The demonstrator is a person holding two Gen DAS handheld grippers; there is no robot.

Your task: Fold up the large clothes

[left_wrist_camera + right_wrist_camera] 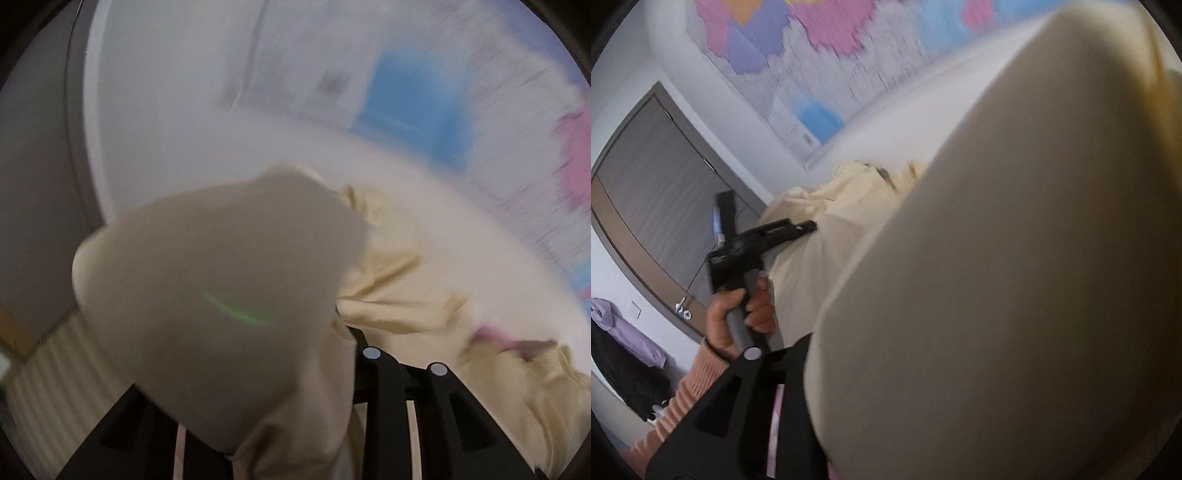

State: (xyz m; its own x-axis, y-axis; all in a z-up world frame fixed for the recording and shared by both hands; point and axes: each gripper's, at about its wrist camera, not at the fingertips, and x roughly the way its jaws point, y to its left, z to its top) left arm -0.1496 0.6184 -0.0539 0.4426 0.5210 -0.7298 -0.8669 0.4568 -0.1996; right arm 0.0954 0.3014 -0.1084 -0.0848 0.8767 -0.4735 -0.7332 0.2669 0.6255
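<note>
A large cream garment (399, 295) lies bunched on a white surface (221, 147). A fold of it (221, 288) billows over my left gripper (295, 354) and hides its left finger and both tips; only the black right finger (439, 398) shows. In the right wrist view the same cream cloth (997, 277) covers most of the picture and hides my right gripper (886, 354), except its left finger (738, 387). There a hand (735, 317) in a peach ribbed sleeve holds the left gripper (809, 226), whose tip meets the cloth. Both views are motion-blurred.
A coloured wall map (820, 55) hangs above the white surface. A grey door (653, 177) with a handle stands at the left. A purple garment (624, 328) and dark clothes hang beside it. A ribbed cream surface (48, 380) is at the lower left.
</note>
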